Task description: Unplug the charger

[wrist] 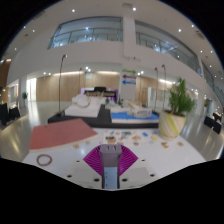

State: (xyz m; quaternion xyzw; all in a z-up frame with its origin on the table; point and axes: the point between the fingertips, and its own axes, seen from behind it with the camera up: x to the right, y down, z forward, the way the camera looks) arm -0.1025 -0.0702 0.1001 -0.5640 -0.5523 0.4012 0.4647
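Holding your gripper (110, 163) over the white counter (150, 158) | its magenta pads (99, 159) press on a small grey block, seemingly the charger (110, 151), with no gap either side | a red mat (62, 133) lies beyond to the left | a potted plant (178, 104) stands further off at right

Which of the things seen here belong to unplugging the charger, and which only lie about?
For the job:
- gripper, its fingers about a grey block, perhaps the charger; I cannot tell for sure

Lying about:
- reddish mat on the white table
- black ring
- small coloured bits
- potted plant
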